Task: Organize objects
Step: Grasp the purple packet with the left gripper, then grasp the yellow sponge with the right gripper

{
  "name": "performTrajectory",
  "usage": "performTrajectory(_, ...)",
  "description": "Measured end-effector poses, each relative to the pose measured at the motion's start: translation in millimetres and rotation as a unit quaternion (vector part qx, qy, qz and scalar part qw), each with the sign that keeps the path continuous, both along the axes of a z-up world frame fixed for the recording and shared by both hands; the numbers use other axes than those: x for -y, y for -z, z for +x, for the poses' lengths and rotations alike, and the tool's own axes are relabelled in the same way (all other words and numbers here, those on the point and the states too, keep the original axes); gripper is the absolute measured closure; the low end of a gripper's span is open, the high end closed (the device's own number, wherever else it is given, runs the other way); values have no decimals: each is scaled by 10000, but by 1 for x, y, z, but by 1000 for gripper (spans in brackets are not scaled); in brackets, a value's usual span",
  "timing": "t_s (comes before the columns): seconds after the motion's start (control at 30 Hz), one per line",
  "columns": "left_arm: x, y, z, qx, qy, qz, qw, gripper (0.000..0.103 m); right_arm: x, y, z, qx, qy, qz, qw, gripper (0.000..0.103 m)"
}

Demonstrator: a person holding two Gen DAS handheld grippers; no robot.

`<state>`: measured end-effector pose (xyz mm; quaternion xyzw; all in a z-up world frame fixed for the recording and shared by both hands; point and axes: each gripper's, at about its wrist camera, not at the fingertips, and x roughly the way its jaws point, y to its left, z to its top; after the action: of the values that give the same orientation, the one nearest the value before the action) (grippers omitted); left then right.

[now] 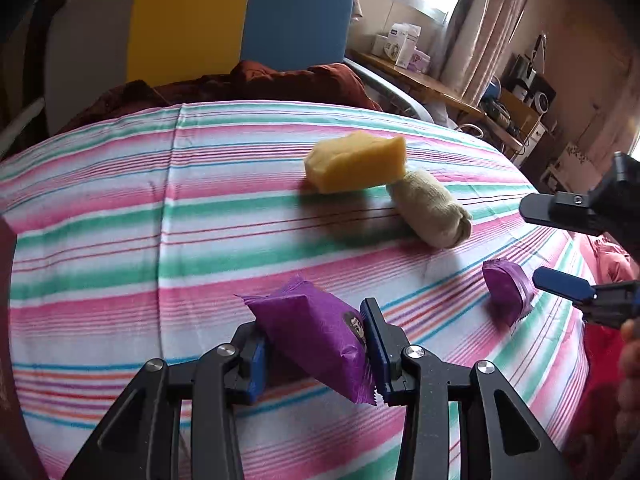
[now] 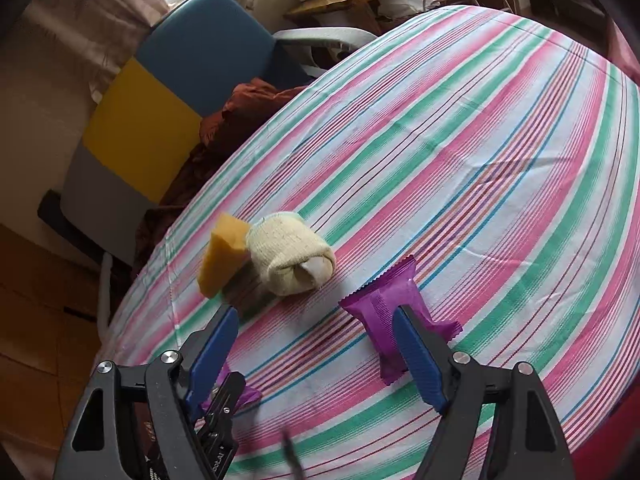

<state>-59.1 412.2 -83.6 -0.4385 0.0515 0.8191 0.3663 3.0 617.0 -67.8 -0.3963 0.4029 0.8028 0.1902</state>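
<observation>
Now left gripper point(image 1: 314, 344) jaws clamped on purple packet point(image 1: 316, 330), right gripper point(image 2: 316, 344) jaws apart over striped sheet point(image 2: 480, 160)

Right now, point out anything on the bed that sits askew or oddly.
The yellow sponge is tilted, one end propped on the rolled sock instead of lying flat on the striped sheet. Nothing looks spilled or damaged.

No print on the purple packets point(image 1: 316, 336) is legible.
</observation>
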Motion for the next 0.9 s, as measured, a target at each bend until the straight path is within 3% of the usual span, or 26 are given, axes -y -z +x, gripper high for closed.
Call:
performTrajectory(0.13,2,2,-1,-16,21,52,10000,61,9,1,-8,184,-234,158,9994,22)
performTrajectory(0.27,5,6,-1,44,17,168,9998,62,32,-10,-29,343,-845,669,9936,22)
performTrajectory(0.4,10,12,-1,105,11,281,9995,62,56,-29,-66,533,-1610,1598,9725,22)
performTrajectory(0.47,13,14,-1,134,8,326,9994,62,60,-36,-90,564,-1891,1924,9613,15)
performTrajectory(0.63,19,20,0,191,5,433,9989,62,61,-29,-150,974,-2379,2331,9379,13)
performTrajectory(0.8,21,21,-1,239,3,506,9984,62,76,-2,-196,1478,-2840,2506,9136,10)
performTrajectory(0.83,21,22,-1,240,3,512,9984,61,79,6,-202,1613,-2958,2524,9071,11)
performTrajectory(0.9,20,23,-2,240,3,521,9984,61,85,22,-207,1959,-3055,2566,8958,26)
